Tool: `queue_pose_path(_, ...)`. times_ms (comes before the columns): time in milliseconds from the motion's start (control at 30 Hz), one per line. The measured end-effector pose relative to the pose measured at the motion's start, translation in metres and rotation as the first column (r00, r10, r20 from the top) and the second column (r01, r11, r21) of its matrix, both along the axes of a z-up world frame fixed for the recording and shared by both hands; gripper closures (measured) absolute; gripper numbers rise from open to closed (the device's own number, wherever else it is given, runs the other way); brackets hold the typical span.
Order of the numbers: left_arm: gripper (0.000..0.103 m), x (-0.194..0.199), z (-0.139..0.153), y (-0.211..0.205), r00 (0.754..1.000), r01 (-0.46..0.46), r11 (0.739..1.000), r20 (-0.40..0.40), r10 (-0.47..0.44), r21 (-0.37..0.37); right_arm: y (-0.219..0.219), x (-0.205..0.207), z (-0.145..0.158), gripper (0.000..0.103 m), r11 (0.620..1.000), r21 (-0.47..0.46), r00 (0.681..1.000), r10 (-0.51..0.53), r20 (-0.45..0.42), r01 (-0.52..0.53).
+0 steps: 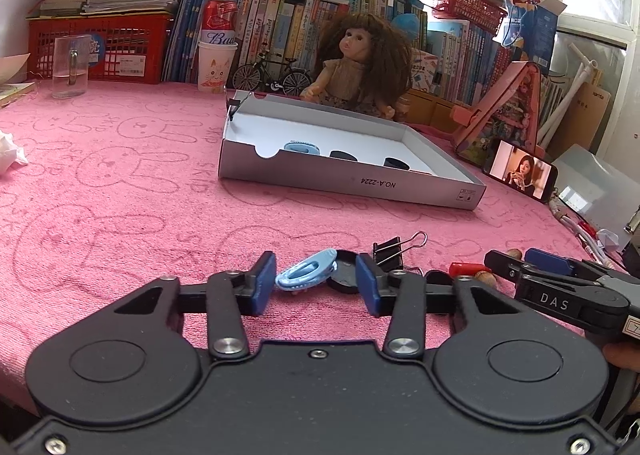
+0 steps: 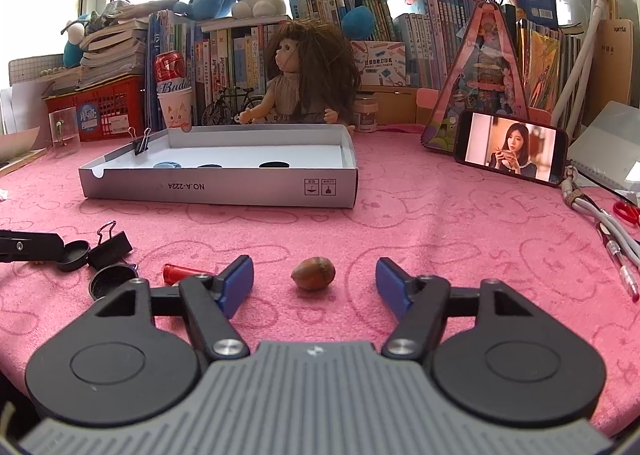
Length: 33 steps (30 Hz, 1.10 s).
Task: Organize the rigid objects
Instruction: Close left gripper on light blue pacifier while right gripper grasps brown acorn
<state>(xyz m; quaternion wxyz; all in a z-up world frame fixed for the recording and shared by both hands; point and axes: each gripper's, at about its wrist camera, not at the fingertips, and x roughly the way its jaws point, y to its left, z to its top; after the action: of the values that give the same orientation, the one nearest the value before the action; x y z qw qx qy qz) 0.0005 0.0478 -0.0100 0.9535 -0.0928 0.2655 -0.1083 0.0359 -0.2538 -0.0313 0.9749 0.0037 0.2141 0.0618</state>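
Note:
My left gripper is open, its blue pads on either side of a light blue hair clip lying on the pink cloth. A black round lid and a black binder clip lie just beyond it. My right gripper is open around a brown nut on the cloth. A red lighter and black lids lie to its left. The shallow white box, also in the right wrist view, holds a blue clip and two dark round pieces.
A doll, books and plush toys stand behind the box. A phone leans at the right, with cables, a pen and red scissors near it. A glass and a can in a cup stand at the back left.

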Motion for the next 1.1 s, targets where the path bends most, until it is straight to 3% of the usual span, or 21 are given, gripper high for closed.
queue_pose_path(100, 0.082, 0.001, -0.001, 0.0, 1.0, -0.006, 1.0, -0.004, 0.006, 0.002, 0.0, 0.0, 0.0, 0.043, 1.0, -0.005, 1.0, -0.016, -0.001, 0.016)
queue_pose_path(367, 0.085, 0.001, -0.001, 0.0, 1.0, -0.013, 1.0, 0.004, 0.013, 0.006, 0.0, -0.003, 0.001, 0.075, 1.0, -0.007, 1.0, -0.023, 0.009, 0.023)
queue_pose_path(1033, 0.084, 0.012, -0.004, -0.011, 0.999, 0.022, 0.997, 0.028, -0.024, 0.072, 0.005, 0.0, 0.001, 0.075, 0.999, -0.031, 1.0, -0.01, 0.001, 0.01)
queue_pose_path(1100, 0.088, 0.012, -0.004, -0.012, 0.999, 0.036, 0.997, 0.028, -0.038, 0.066, 0.006, 0.0, 0.001, 0.075, 0.999, -0.038, 1.0, -0.012, 0.002, 0.012)
